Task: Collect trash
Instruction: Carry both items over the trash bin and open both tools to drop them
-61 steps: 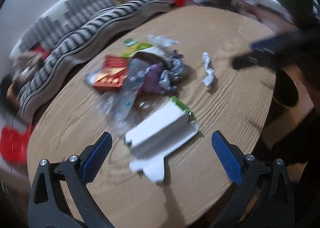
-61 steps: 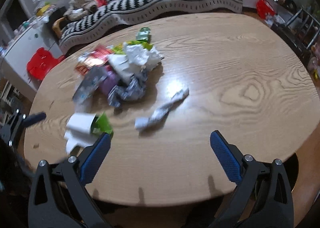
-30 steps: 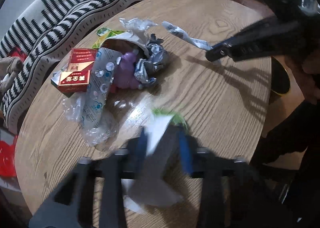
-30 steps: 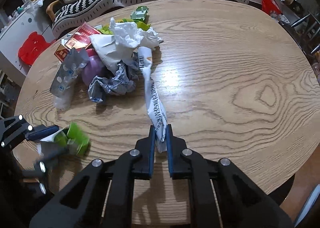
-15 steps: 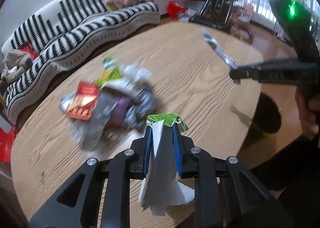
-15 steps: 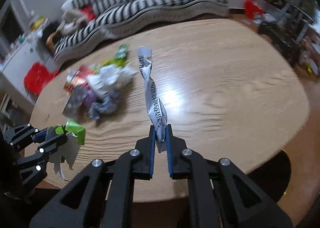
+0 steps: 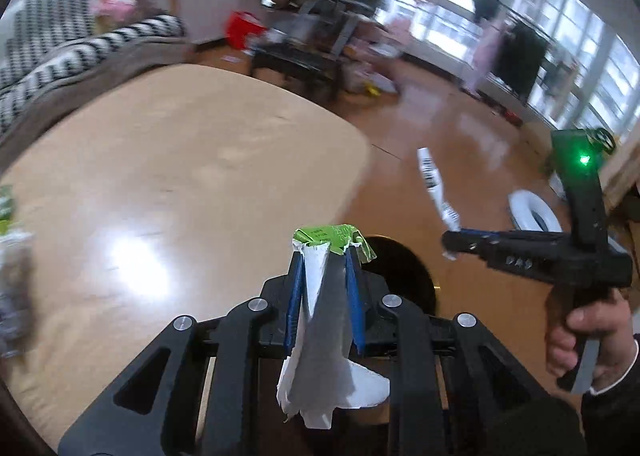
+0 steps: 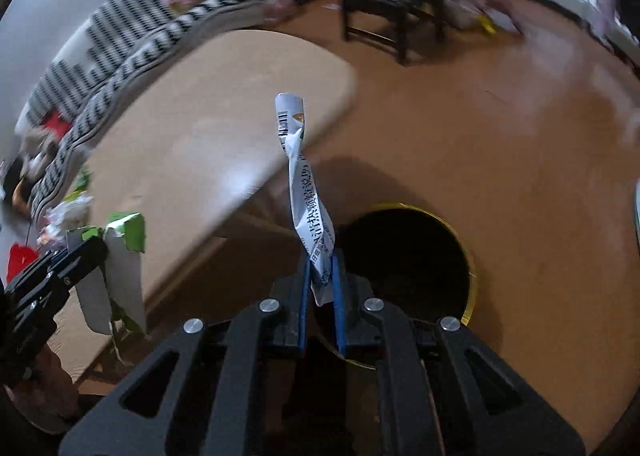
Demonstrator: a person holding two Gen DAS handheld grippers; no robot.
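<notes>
Left gripper (image 7: 323,256): fingers clenched on a flattened white carton with a torn green top (image 7: 320,320). The carton stands between the blue pads, its green end above the fingertips and its white body hanging below them. The gripper points downward, past the worktop (image 7: 168,184) edge, with the dark bin (image 7: 404,276) partly visible just beyond its fingertips.

Right gripper (image 8: 320,268): fingers closed tight on the lower end of a twisted printed wrapper (image 8: 306,192). The wrapper rises upright from the pads, a barcode showing at its upper end. This gripper tilts steeply down; in the right wrist view, the round bin with a yellow rim (image 8: 404,256) sits on the wooden floor (image 8: 500,136), directly ahead of and below the fingertips.

In the left wrist view, the right gripper (image 7: 450,242) appears to the right, held level, a person's hand (image 7: 588,340) wrapped around its grip and a green light on its body.

In the right wrist view, the left gripper (image 8: 96,252) shows at the left edge with the carton (image 8: 116,280) hanging from it, beside the worktop (image 8: 208,128) edge.

Remaining litter (image 8: 68,216) lies blurred at the far left of the worktop. A striped sofa (image 8: 132,32) stands behind it.
</notes>
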